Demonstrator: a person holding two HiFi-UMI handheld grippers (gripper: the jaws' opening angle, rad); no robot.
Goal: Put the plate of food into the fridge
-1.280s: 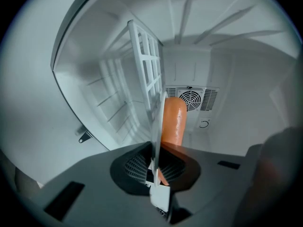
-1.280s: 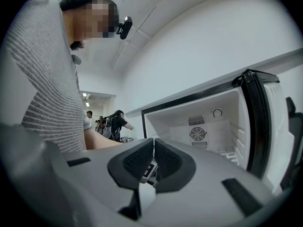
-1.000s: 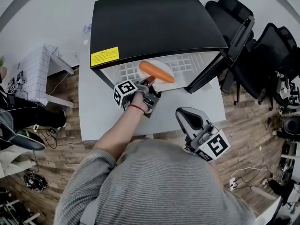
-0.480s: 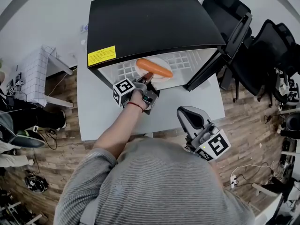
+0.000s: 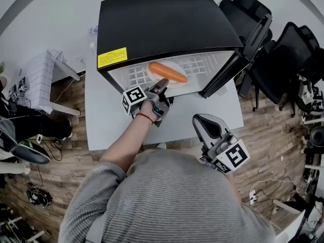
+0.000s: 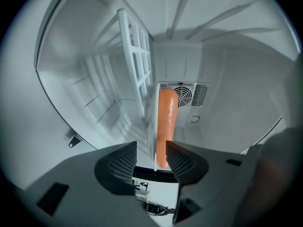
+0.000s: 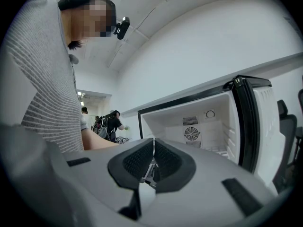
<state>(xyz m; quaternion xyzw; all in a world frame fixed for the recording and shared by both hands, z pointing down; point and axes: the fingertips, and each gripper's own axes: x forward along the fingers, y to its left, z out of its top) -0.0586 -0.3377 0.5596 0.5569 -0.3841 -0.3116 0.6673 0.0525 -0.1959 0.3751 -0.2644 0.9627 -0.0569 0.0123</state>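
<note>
A white plate (image 5: 178, 80) carrying a long orange sausage (image 5: 167, 72) lies on the wire shelf (image 5: 202, 65) inside the open black fridge (image 5: 167, 24). My left gripper (image 5: 161, 87) is at the plate's near rim. In the left gripper view the plate (image 6: 155, 126) and sausage (image 6: 166, 122) appear edge-on. The left gripper (image 6: 151, 161) is opening: the rim lies between the jaws, with a gap to each pad. My right gripper (image 5: 200, 120) hangs back near my body, shut and empty, and its pads (image 7: 142, 160) meet.
The fridge door (image 5: 243, 54) stands open to the right. The fridge sits on a grey table (image 5: 106, 120). Black office chairs (image 5: 288, 59) crowd the right side. A second wire rack (image 6: 137, 74) and a fan vent (image 6: 182, 94) show inside the fridge.
The plate with the sausage has gone slightly deeper onto the shelf. The left gripper's jaws have come apart off the plate's rim. The right gripper has barely moved.
</note>
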